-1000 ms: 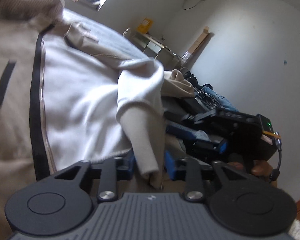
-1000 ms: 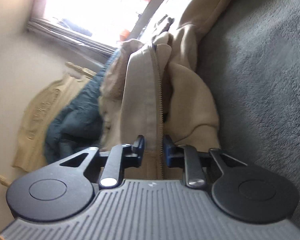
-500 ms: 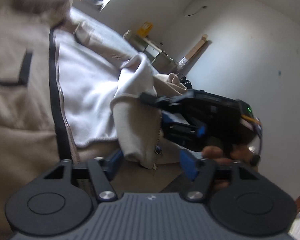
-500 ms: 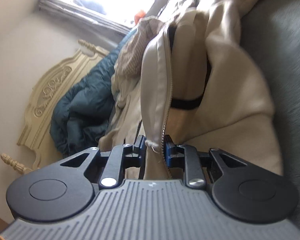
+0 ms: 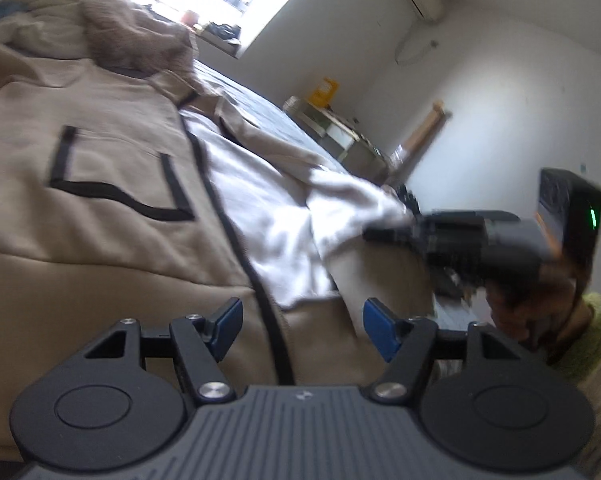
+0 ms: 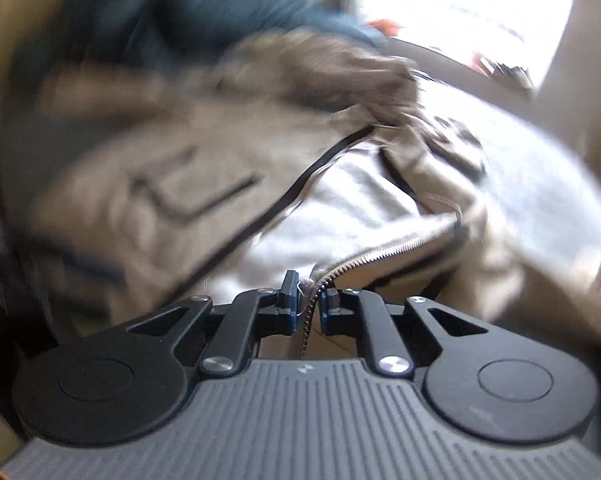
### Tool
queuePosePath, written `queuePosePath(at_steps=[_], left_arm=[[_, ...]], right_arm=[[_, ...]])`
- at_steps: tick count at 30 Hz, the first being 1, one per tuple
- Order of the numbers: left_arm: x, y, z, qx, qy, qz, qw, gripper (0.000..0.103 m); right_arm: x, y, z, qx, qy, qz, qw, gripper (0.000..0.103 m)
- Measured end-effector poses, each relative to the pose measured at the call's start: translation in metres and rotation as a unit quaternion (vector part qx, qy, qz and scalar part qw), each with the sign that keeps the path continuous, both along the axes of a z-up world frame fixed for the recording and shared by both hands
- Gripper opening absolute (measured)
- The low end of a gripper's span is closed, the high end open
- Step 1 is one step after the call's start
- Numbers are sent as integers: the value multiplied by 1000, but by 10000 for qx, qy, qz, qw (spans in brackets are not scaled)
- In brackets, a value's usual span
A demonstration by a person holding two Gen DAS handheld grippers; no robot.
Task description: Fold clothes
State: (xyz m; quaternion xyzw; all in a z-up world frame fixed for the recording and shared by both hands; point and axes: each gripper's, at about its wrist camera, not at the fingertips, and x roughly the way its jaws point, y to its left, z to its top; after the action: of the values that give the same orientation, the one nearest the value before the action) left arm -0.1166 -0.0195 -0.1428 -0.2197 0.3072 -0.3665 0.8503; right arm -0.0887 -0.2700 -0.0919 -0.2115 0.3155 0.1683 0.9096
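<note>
Released since before, jacket [image 5: 100, 220] lies under spread left gripper [image 5: 302, 326]; right gripper [image 6: 308, 304] is closing, clamped on its zipper edge [image 6: 340, 266]

Each handheld gripper shows a ribbed dark-grey housing flanked by two round black discs, with black linkage arms pinned by silver screws and blue pads [image 5: 380, 332] on the fingers. At the right of the left wrist view, a green light [image 5: 592, 216] glows on the other unit above a yellow-green sleeve [image 5: 588, 344].

Motion blur smears the jacket [image 6: 148, 168] and teal bedding [image 6: 172, 12] in the right wrist view
</note>
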Motion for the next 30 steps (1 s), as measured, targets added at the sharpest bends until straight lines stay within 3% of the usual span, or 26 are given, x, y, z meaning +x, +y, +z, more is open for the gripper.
queuePosePath(at_steps=[2,4,6,8,11,17,23,27,30], left_arm=[[3,13,0,-186,46,178,9997,68],[3,28,-1,-341,96,341,9988,68],[5,39,-2,-436,147,449,9979,68],[6,48,-4,-494,196,514,9973,69],[8,58,-7,-563,244,562,9965,69],[17,54,-6,-674,279,449,9963,69],[25,30,2,-564,222,160,9980,70],[28,10,7,-313,139,-61,9994,70],[31,-9,7,-93,171,-205,9996,70]], right_arm=[[-3,32,-13,-967,97,457,9942,10],[-3,58,-29,-1451,221,762,9862,14],[-2,76,-38,-1662,316,839,9820,20],[-3,87,-38,-1663,336,835,9820,32],[-8,85,-28,-1340,364,602,9885,43],[-19,76,-17,-29,536,129,9985,46],[-47,81,-31,323,359,146,9987,49],[-69,39,-25,1465,350,-280,9882,49],[-90,-17,-25,2505,333,-1024,9621,49]])
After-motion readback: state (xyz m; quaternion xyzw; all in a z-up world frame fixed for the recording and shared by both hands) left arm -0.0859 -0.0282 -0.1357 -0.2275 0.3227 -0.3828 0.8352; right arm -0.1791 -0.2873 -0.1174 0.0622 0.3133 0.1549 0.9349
